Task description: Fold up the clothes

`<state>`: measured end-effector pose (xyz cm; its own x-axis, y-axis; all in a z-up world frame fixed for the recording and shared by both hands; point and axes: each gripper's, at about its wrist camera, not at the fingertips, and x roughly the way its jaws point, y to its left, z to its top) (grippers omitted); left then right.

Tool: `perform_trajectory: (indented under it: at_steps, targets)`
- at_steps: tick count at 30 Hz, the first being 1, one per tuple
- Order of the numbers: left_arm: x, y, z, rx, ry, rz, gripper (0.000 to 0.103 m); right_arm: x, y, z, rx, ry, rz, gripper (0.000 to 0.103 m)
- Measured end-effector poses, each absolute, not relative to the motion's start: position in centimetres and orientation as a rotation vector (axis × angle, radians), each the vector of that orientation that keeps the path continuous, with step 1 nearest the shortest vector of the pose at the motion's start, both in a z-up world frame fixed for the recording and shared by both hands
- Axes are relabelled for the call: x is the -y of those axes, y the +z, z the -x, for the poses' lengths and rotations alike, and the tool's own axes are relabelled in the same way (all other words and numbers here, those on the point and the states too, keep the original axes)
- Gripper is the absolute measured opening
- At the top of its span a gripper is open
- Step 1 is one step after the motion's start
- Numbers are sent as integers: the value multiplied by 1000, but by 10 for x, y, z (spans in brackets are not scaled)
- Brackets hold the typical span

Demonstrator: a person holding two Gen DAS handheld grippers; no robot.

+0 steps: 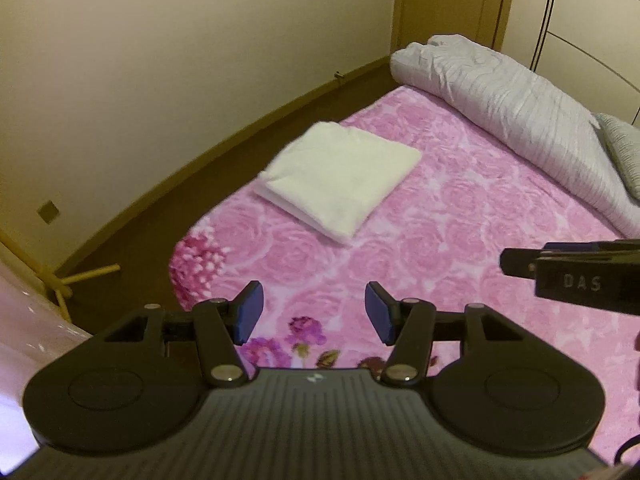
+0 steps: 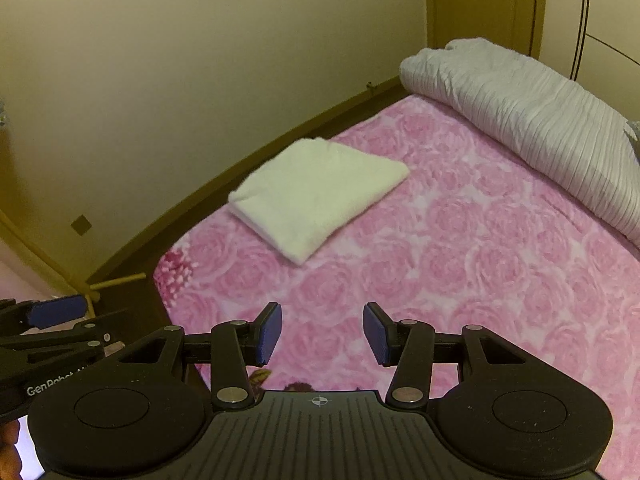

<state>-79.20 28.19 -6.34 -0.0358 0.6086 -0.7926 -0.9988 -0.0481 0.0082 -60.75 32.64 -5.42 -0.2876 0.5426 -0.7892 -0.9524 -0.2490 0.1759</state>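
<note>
1. A white garment (image 1: 340, 178), folded into a flat, roughly square stack, lay on the pink rose-patterned bedspread (image 1: 460, 248) near the bed's left edge, close to the corner at the foot of the bed.
2. The left gripper (image 1: 314, 314) hovered above the bedspread, short of the folded garment and apart from it. Its jaws stood moderately apart, blue pads facing each other with nothing between them.
3. The right gripper (image 2: 322, 332) was likewise held over the bedspread, nearer than the garment (image 2: 318, 196) and not touching it. Its jaws also stood partly open and empty.
4. Each gripper showed in the other's view: the right one entered at the right edge of the left wrist view (image 1: 572, 276), and the left one at the lower left of the right wrist view (image 2: 56, 312).
5. A grey-white ribbed duvet (image 1: 512, 108) was bunched along the far right side of the bed, well apart from the garment.
6. Beyond the bed stood a cream wall (image 1: 180, 52) with a brown skirting board, and a wooden door (image 1: 480, 0) at the far corner.
</note>
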Motion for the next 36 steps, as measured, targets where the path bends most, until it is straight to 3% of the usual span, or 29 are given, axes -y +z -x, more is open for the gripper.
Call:
perform_trajectory:
  at_steps: [36]
  targets:
    - [-414, -83, 812, -746, 1446, 800, 52, -448, -75, 629, -889, 1653, 840, 49]
